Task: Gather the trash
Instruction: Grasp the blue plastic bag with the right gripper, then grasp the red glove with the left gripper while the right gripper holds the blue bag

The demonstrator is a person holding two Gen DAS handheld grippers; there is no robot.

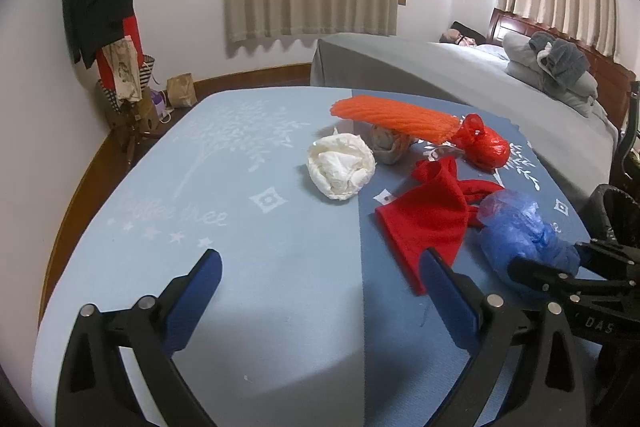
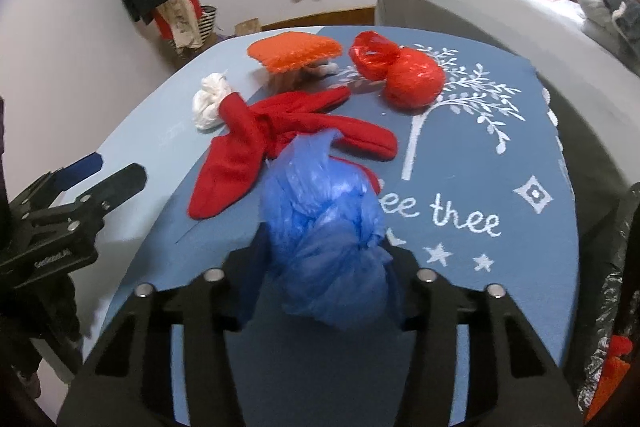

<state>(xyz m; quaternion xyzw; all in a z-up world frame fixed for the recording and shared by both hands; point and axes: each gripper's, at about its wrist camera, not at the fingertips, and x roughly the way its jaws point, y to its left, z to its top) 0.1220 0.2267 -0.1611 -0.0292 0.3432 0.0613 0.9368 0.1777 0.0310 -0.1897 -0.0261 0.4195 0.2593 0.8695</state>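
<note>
The right gripper (image 2: 320, 251) pinches the blue plastic bag (image 2: 324, 227) near the table's (image 1: 240, 227) right edge, beside the black bin bag (image 2: 616, 287). The left gripper (image 1: 320, 287) hovers spread over bare cloth.

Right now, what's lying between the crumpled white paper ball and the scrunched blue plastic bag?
The red fabric cloth lies between the white paper ball and blue plastic bag, seen from the left wrist.
</note>
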